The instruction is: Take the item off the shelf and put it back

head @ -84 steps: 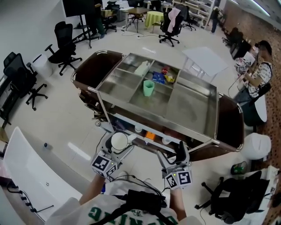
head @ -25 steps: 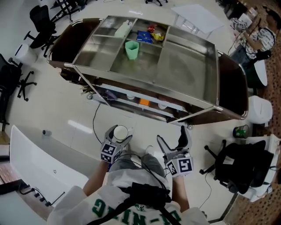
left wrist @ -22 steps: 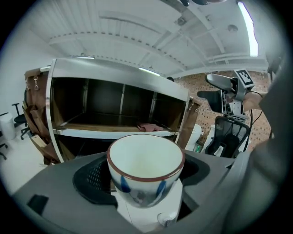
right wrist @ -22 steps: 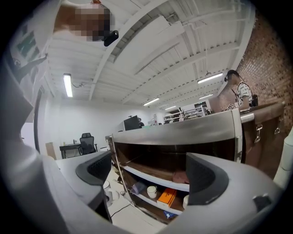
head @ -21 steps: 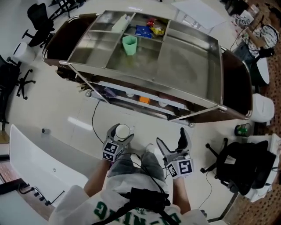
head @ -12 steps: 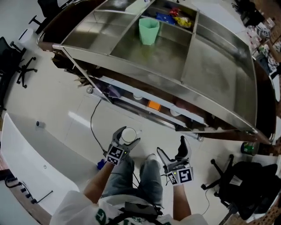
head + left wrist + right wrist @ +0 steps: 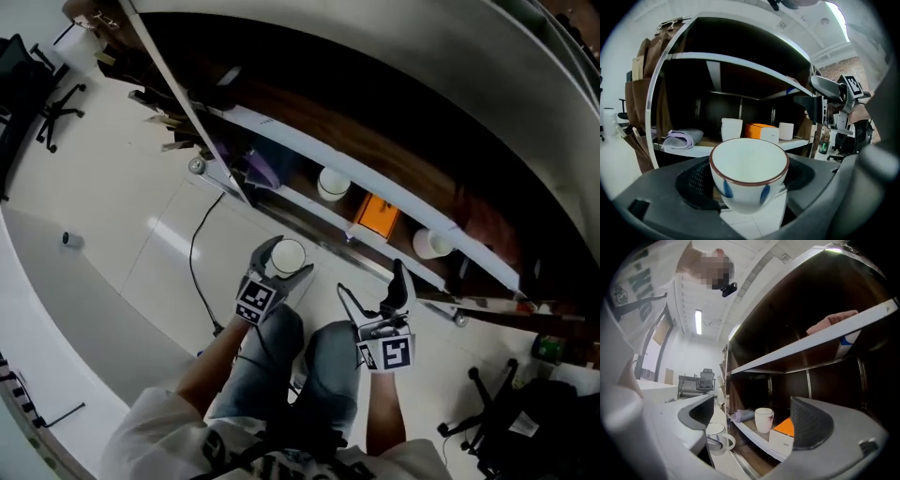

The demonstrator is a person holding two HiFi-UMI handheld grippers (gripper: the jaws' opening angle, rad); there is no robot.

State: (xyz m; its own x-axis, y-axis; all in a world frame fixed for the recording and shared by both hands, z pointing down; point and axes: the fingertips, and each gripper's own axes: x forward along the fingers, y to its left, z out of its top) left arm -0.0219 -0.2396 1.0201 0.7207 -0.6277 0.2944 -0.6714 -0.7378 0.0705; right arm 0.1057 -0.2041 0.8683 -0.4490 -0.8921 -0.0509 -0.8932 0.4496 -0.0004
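Note:
A white cup (image 7: 749, 161) with a brown rim and blue marks sits upright between the jaws of my left gripper (image 7: 278, 265), which is shut on it. It hangs in front of the cart's low shelf (image 7: 689, 151), apart from it. On that shelf stand a white cup (image 7: 731, 129), an orange-topped box (image 7: 761, 131) and another white cup (image 7: 786, 131). My right gripper (image 7: 375, 291) is open with nothing between its fingers, to the right of the held cup (image 7: 716, 437) and just short of the shelf (image 7: 757, 439).
A folded purple cloth (image 7: 680, 139) lies at the shelf's left end. A slanted metal strut (image 7: 178, 103) of the cart crosses at the left. A cable (image 7: 195, 272) runs over the white floor. Office chairs (image 7: 33, 84) stand far left.
The view has dropped low and close to the cart: its steel top with the green cup has left the frame and the low shelf now fills it. Both grippers are nearer the shelf, the left still holding the cup.

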